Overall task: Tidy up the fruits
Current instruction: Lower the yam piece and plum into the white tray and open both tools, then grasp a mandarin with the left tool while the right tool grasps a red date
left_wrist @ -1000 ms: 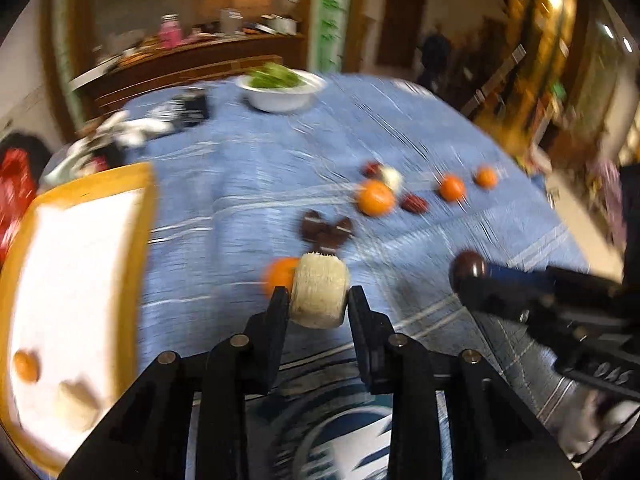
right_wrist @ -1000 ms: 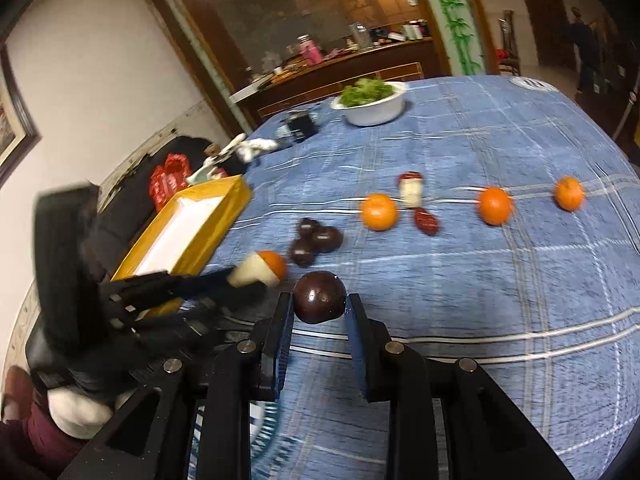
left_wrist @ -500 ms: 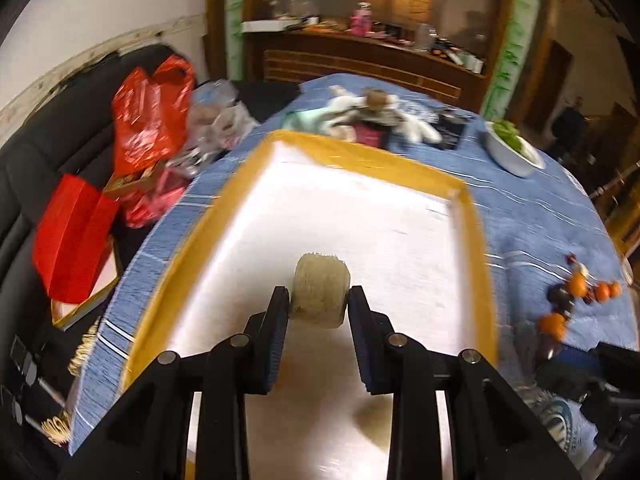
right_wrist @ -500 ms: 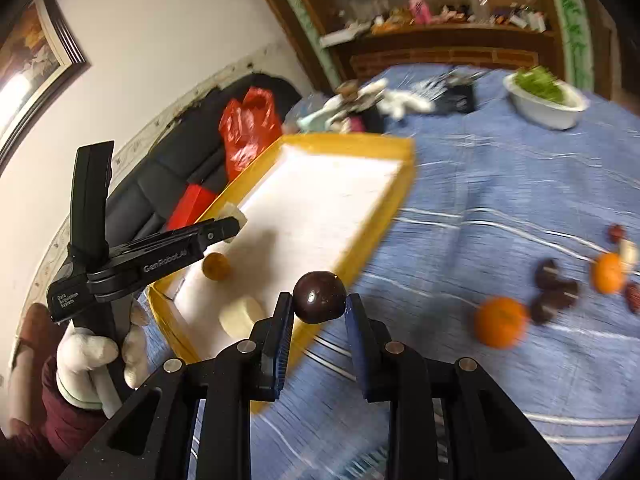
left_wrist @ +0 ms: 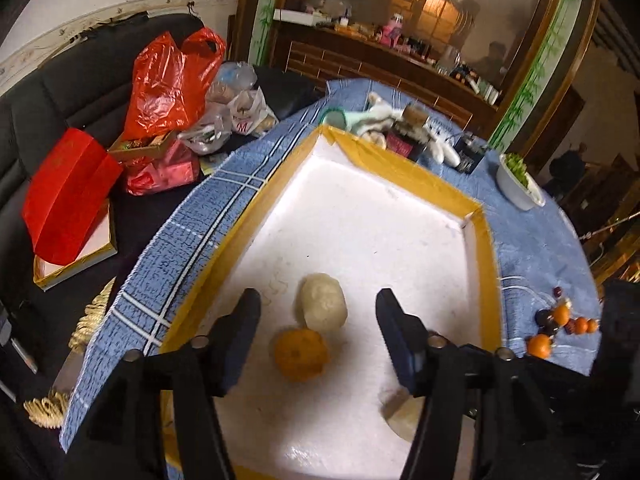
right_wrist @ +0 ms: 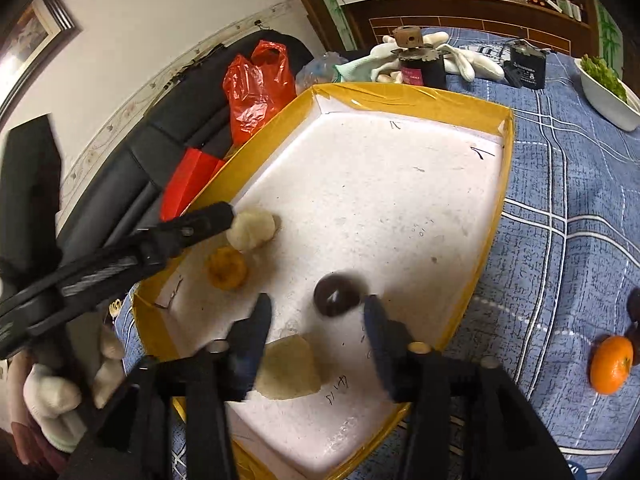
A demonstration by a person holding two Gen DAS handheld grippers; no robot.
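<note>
A white tray with a yellow rim (left_wrist: pixel 416 178) (right_wrist: pixel 404 98) sits on the blue cloth. My left gripper (left_wrist: pixel 318 318) is open over it, and a pale round fruit (left_wrist: pixel 320 306) (right_wrist: pixel 252 228) lies free between its fingers, next to an orange (left_wrist: pixel 300 354) (right_wrist: pixel 226 268). My right gripper (right_wrist: pixel 316 314) is open, with a dark brown fruit (right_wrist: pixel 336 294) lying on the tray floor just ahead of it. Another pale piece (right_wrist: pixel 288 370) (left_wrist: pixel 402 414) lies near the tray's near end.
Loose oranges and dark fruits (left_wrist: pixel 560 322) lie on the cloth right of the tray; one orange (right_wrist: pixel 610 364) is near. A white bowl of greens (left_wrist: pixel 518 180) (right_wrist: pixel 608 92), gloves and dark boxes (right_wrist: pixel 424 60) stand beyond. Red bags (left_wrist: pixel 168 84) lie on a sofa left.
Both grippers came over the tray and opened. The pale fruit and the dark fruit left the jaws and now rest on the tray floor.
</note>
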